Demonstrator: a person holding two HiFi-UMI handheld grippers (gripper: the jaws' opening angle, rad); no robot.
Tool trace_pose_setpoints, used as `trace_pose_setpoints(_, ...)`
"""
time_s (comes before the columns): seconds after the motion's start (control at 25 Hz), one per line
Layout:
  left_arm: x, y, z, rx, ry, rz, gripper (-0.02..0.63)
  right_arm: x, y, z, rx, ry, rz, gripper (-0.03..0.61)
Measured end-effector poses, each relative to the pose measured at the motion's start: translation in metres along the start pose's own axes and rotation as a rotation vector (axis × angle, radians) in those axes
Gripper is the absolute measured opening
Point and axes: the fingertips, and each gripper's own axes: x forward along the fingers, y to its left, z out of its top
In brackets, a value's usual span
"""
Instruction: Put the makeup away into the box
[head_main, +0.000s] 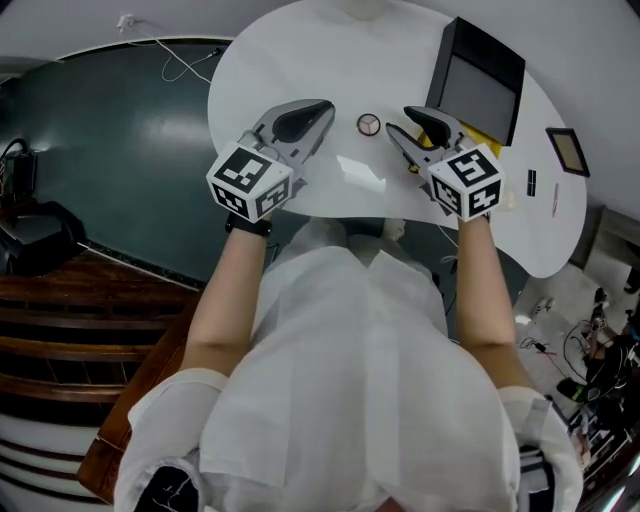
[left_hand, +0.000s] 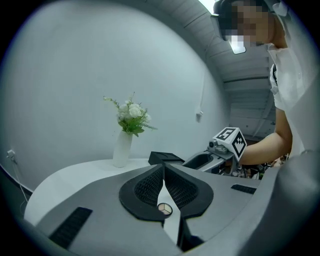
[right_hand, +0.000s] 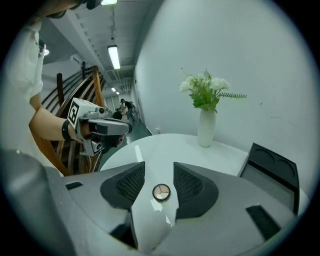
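I get bright, cool, even light throughout. In the right gripper view a ceiling strip light (right_hand: 114, 56) glows at the upper left, and glare streaks the white table (right_hand: 165, 150) toward its near edge. Shadows are faint and soft. Both gripper views bow hard and go black at the corners. The head view bends at its edges, and the dark floor (head_main: 110, 150) reads dim.

White rounded table (head_main: 300, 60) out front, dark green floor (head_main: 120, 150) past its edge. Pale bare wall (left_hand: 75, 75) behind. Wooden steps (head_main: 70, 330) on the left, possibly a staircase. Strip light (right_hand: 114, 56) glowing on the corridor ceiling, white cable (head_main: 180, 65) trailing across the floor.
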Motion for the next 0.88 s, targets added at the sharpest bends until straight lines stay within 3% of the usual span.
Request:
trace_pose_setpoints(0.44, 0.003, 0.016, -0.015, -0.032, 0.003, -0.02, 0.025, 0.054, 0.009, -0.037, -0.088, 0.22, 0.026, 0.233)
trace_pose_setpoints(0.88, 0.01, 0.027, -0.021, -0.051, 0.015, -0.029, 0.025, 0.085, 0.009, -0.075, -0.173, 0.433, 0.055, 0.241)
